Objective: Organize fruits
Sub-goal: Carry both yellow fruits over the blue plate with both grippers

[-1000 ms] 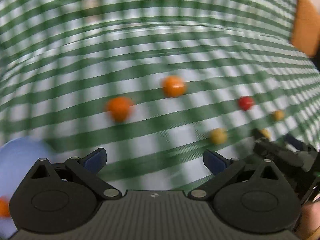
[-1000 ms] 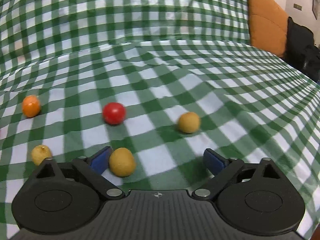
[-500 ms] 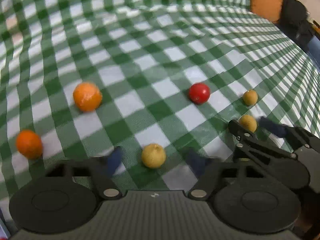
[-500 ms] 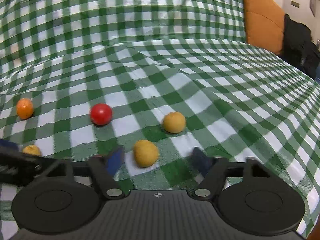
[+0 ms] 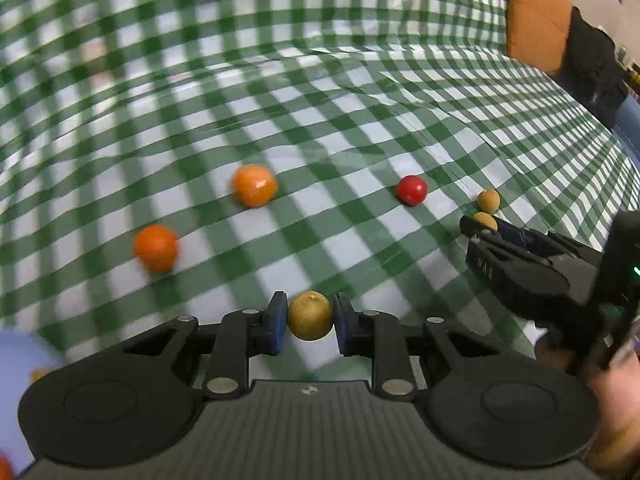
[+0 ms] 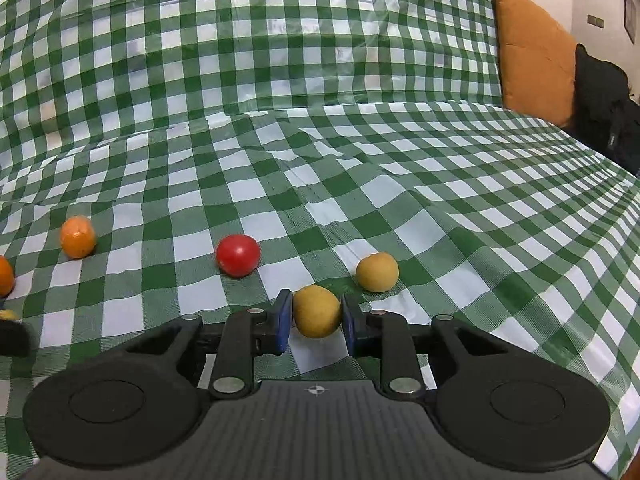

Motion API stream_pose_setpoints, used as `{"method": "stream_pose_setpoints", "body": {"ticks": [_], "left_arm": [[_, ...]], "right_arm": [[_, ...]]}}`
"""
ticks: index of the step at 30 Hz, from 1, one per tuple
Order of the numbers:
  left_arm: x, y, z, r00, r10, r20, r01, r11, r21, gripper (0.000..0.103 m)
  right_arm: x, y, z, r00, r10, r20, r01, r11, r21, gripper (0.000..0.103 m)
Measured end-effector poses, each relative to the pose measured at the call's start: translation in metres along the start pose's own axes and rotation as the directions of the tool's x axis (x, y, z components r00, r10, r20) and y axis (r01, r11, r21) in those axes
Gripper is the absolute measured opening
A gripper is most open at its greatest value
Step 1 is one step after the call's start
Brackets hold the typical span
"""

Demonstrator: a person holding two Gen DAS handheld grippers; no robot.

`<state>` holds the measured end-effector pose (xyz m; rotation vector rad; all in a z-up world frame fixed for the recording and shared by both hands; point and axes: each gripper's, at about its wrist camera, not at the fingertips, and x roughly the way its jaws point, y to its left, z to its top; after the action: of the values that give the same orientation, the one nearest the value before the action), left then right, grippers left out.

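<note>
My left gripper (image 5: 310, 316) is shut on a yellow-brown fruit (image 5: 310, 315) just above the green checked cloth (image 5: 360, 128). My right gripper (image 6: 316, 312) is shut on another yellow fruit (image 6: 317, 310); it also shows at the right of the left wrist view (image 5: 486, 226). Loose on the cloth are two oranges (image 5: 255, 185) (image 5: 155, 247), a red tomato (image 5: 412, 190) and a third yellow fruit (image 5: 488, 201). The right wrist view shows the tomato (image 6: 237, 255), the yellow fruit (image 6: 377, 271) and an orange (image 6: 78, 237).
A pale blue container (image 5: 24, 356) sits at the lower left edge of the left wrist view, with something orange in it. An orange cushion (image 6: 532, 72) and a dark bag (image 6: 608, 108) stand at the far right. The cloth rises at the back.
Both grippers have closed on the yellow fruits that lay between their open fingers. The left gripper's view has shifted, and the scene is blurred with motion.
</note>
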<state>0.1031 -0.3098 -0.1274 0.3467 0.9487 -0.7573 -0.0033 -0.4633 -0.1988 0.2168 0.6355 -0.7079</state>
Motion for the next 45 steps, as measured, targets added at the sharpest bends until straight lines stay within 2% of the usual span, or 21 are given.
{"method": "stream_pose_setpoints", "body": {"ticks": [6,8,10,12,17,20,22,24,29,33,45], "left_arm": [[-0.082,0.026,-0.038,0.998,0.057,-0.001,-0.057,0.997,-0.056,0.027],[-0.112,0.036,-0.056,0.997,0.083,0.002,-0.083,0.994,-0.067,0.027],[-0.140,0.046,-0.073,0.994,0.109,0.000,-0.109,0.990,-0.087,0.027],[-0.167,0.058,-0.090,0.991,0.130,-0.001,-0.129,0.985,-0.117,0.027],[-0.230,0.083,-0.132,0.977,0.212,0.003,-0.207,0.957,-0.203,0.027],[-0.262,0.094,-0.154,0.975,0.223,0.019,-0.209,0.940,-0.268,0.027],[-0.282,0.098,-0.169,0.971,0.234,0.041,-0.212,0.932,-0.294,0.027],[-0.300,0.102,-0.184,0.967,0.248,0.058,-0.218,0.924,-0.315,0.027],[-0.327,0.106,-0.210,0.961,0.258,0.096,-0.209,0.912,-0.354,0.027],[-0.341,0.107,-0.222,0.958,0.256,0.130,-0.194,0.911,-0.363,0.027],[-0.348,0.109,-0.232,0.955,0.251,0.159,-0.178,0.911,-0.373,0.027]], "right_arm": [[-0.043,0.000,0.003,1.000,0.000,-0.015,0.001,0.998,0.064,0.027],[-0.071,0.002,0.003,0.999,0.043,-0.026,-0.040,0.995,0.094,0.027],[-0.103,0.000,0.001,0.989,0.129,-0.073,-0.114,0.976,0.184,0.027],[-0.142,0.003,-0.005,0.968,0.232,-0.095,-0.203,0.948,0.247,0.027],[-0.229,0.040,-0.021,0.912,0.389,-0.131,-0.359,0.910,0.206,0.027],[-0.269,0.071,-0.029,0.848,0.496,-0.185,-0.461,0.864,0.202,0.027],[-0.294,0.089,-0.034,0.814,0.544,-0.203,-0.515,0.838,0.180,0.027],[-0.318,0.106,-0.036,0.796,0.571,-0.202,-0.552,0.821,0.146,0.027],[-0.362,0.130,-0.037,0.788,0.586,-0.188,-0.590,0.807,0.044,0.027],[-0.381,0.137,-0.036,0.793,0.584,-0.172,-0.594,0.804,-0.006,0.027],[-0.405,0.141,-0.037,0.808,0.576,-0.124,-0.587,0.806,-0.075,0.027]]}}
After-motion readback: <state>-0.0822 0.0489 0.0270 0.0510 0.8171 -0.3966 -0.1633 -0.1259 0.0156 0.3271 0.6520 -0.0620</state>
